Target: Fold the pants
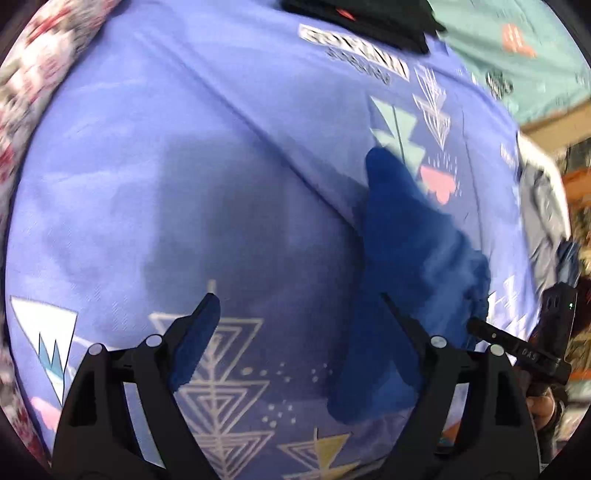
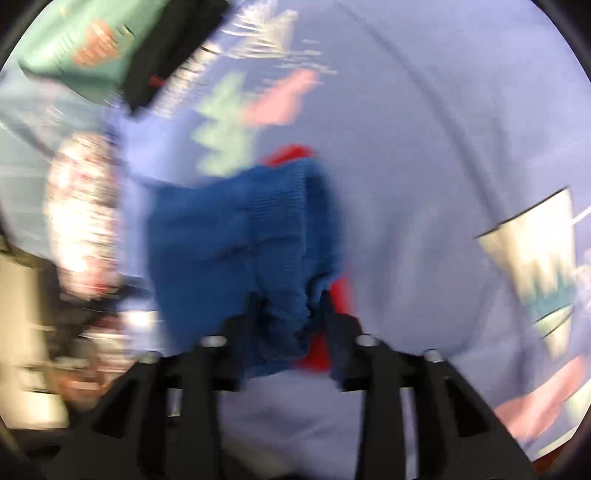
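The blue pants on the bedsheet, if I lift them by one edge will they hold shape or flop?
The blue pants will probably flop: the knit fabric bunches between the right gripper fingers. Likely light, and not slippery, given the ribbed weave.

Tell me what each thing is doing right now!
Blue pants: bunched up, one end between the right tool's fingers.
Left tool: open, holding nothing, above the sheet.
Right tool: around the pants' gathered edge; too blurry to tell if it pinches.
Purple sheet: spread out, a bit creased.
Black clothes: folded in a pile.
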Motion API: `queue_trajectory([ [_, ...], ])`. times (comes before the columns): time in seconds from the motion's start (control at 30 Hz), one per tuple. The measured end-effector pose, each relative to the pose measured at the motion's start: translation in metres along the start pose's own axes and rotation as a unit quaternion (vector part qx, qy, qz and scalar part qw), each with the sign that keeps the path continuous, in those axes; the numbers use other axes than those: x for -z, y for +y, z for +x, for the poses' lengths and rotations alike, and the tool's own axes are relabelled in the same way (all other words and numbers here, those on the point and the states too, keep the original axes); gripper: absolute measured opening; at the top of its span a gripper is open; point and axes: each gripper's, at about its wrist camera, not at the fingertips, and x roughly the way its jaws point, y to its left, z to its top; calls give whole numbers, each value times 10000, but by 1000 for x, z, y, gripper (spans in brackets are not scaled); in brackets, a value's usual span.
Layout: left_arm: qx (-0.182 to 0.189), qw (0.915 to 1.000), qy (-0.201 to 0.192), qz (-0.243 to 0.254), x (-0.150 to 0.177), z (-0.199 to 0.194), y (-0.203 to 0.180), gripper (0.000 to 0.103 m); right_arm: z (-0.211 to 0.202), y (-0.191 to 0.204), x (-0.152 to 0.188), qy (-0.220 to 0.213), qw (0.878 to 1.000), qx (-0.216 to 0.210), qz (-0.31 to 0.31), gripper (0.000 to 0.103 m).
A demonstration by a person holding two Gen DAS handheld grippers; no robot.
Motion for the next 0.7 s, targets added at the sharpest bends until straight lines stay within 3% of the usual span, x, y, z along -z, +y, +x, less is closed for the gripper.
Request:
queue_trajectory([
  [0.03,-116,9998,59,141,-1,7,-7,86,-2,1,2,-105,9998,116,-80,86],
  [0.17,-431,9985,56,340,-6,18,-18,86,-24,6,-4,-262,9992,122,-260,86],
  [0.27,-206,9996,137,131,-9,12,-10,86,-32,7,-16,-484,9986,-209,-62,88],
  [0.37,39,9999,40,-89,-9,0,-2,87,-17,9,-27,-329,9986,-390,120,88],
  [0.43,167,9998,-31,-108,-12,-5,-3,88,-3,20,-32,-276,9995,-149,-84,88],
  [0.5,130,9998,-143,-16,-16,-6,-10,90,5,29,-31,-378,9954,635,-608,88],
  [0.57,36,9998,-187,33,-20,0,-15,90,11,27,-33,-391,9901,1076,-809,93],
  [0.63,-156,9999,-19,-50,-25,8,-15,90,9,24,-34,-345,9918,1057,-634,93],
  [0.7,45,9998,-79,-163,-28,2,-16,90,-2,37,-32,-447,9875,1210,-905,92],
])
